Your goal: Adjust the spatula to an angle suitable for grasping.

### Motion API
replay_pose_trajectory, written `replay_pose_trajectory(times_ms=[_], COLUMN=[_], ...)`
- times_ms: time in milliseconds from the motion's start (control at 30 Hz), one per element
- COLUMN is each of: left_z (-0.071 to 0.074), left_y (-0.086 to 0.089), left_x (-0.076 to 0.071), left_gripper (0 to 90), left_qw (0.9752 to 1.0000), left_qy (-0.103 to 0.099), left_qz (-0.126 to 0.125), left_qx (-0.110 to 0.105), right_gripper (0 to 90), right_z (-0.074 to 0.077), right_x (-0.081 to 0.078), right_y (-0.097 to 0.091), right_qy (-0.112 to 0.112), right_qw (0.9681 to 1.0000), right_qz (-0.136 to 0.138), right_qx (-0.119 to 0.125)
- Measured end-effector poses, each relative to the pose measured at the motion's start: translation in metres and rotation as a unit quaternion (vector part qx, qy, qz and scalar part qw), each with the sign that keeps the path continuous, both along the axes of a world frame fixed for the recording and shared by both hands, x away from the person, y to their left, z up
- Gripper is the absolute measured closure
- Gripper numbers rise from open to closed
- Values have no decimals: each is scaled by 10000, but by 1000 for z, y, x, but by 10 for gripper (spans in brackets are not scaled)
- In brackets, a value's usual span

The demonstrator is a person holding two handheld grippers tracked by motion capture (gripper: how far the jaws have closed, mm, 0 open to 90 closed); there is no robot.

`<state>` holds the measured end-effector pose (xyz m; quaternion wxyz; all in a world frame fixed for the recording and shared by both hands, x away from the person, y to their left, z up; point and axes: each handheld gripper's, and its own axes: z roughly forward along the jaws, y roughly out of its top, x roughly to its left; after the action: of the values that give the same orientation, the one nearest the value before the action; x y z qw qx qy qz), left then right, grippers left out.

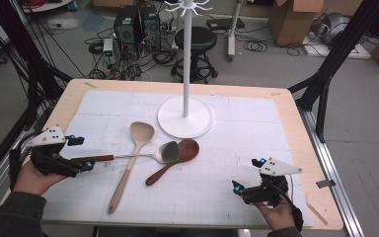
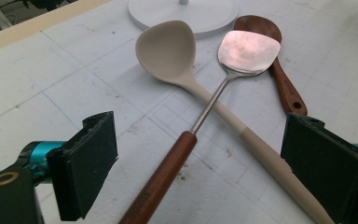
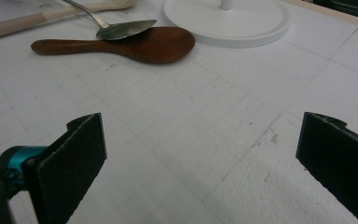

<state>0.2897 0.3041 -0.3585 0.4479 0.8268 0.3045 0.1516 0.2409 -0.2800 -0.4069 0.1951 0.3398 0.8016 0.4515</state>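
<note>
Left gripper [image 2: 200, 158], jaws apart, straddles the spatula [image 2: 223, 88] handle; right gripper [image 3: 200, 154] waits open. Lifting the spatula could drag the ladle [image 2: 186, 70] beneath it.

We wear dark sleeves [image 1: 15, 212]; our black grippers, left [image 1: 81, 153] and right [image 1: 244, 175], carry grey three-cornered plates, teal fittings and square black pads [image 2: 91, 158].
</note>
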Motion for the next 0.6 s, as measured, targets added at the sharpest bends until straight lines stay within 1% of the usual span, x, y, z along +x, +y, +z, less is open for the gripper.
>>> replay_pose_trajectory(times_ms=[33,67,100,167,200,233,300,400,433,467,533,600], left_z=[0,4,4,6,6,5,2,-2,-6,-6,-14,-20], left_y=[0,4,4,9,9,13,15,15,14,14,12,11], left_x=[0,5,5,12,12,15,19,23,27,27,32,35], left_gripper=[118,118,120,134,143,166,195,202,202,203,204,210], left_qw=[10000,10000,10000,9998,9998,9995,9994,9994,9993,9993,9991,9989], left_qy=[0,-15,-15,-118,-118,-147,-162,-134,-122,-122,4,135], left_qz=[0,-44,-44,-139,-139,-250,-280,-257,-254,-254,-253,-286], left_qx=[0,70,70,119,119,78,104,168,238,238,325,334], right_gripper=[6,6,6,6,6,6,6,6,6,6,6,6], right_z=[0,0,0,0,0,0,0,-1,-1,-1,-1,-1], right_x=[0,1,1,2,2,3,3,4,5,5,5,4], right_y=[0,0,0,0,0,-1,-1,-2,-2,-2,-2,-2], right_qy=[-7,13,-8,-2,-2,-10,9,7,16,11,18,18], right_qw=[10000,10000,10000,10000,10000,10000,10000,10000,10000,10000,10000,10000], right_qz=[1,4,0,6,6,-5,-6,6,-2,-1,-1,2], right_qx=[-5,10,6,21,21,27,28,16,31,26,28,23])
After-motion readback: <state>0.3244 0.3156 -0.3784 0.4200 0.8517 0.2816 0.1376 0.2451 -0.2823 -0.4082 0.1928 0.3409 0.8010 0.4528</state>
